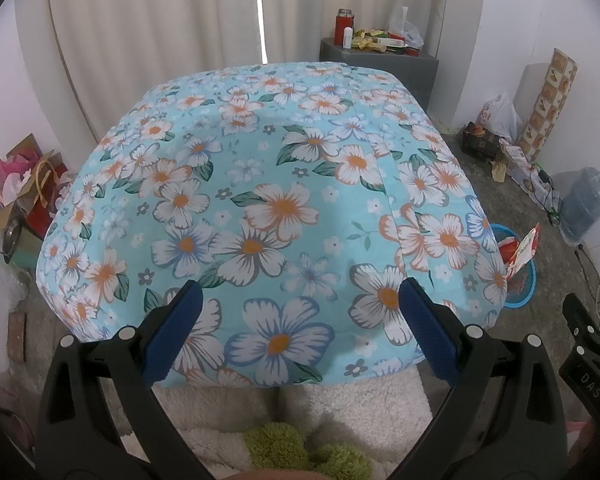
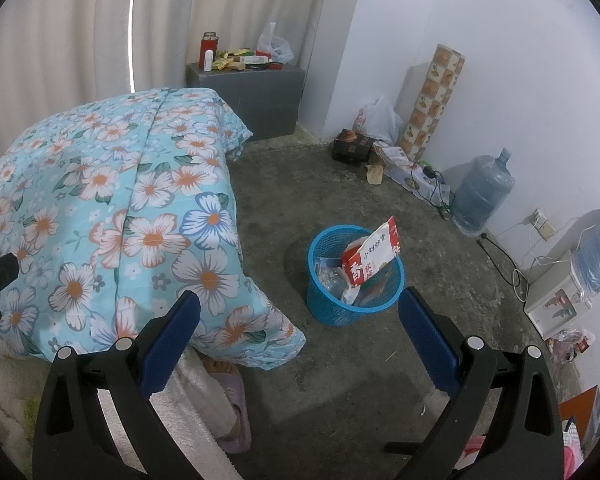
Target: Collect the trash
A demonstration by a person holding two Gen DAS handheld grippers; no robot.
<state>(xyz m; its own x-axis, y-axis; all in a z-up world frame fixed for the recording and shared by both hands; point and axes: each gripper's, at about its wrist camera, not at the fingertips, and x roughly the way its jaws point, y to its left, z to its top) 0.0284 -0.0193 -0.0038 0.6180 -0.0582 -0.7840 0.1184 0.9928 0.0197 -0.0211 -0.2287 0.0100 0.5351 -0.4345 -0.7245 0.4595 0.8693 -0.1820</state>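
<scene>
Your left tongs [image 1: 298, 332] hang wide apart and empty over the counter [image 1: 260, 184], its smooth blue floral cloth bare on top. Your right tongs [image 2: 300, 334] are spread just as wide, gripping nothing, above the rough grey concrete floor [image 2: 380, 368]. Below them the trash sits in the blue plastic mesh wastebasket [image 2: 354, 278] beside the counter: a red-and-white snack bag [image 2: 374, 256] pokes up over the rim, with crinkled clear wrappers [image 2: 332, 278] underneath.
</scene>
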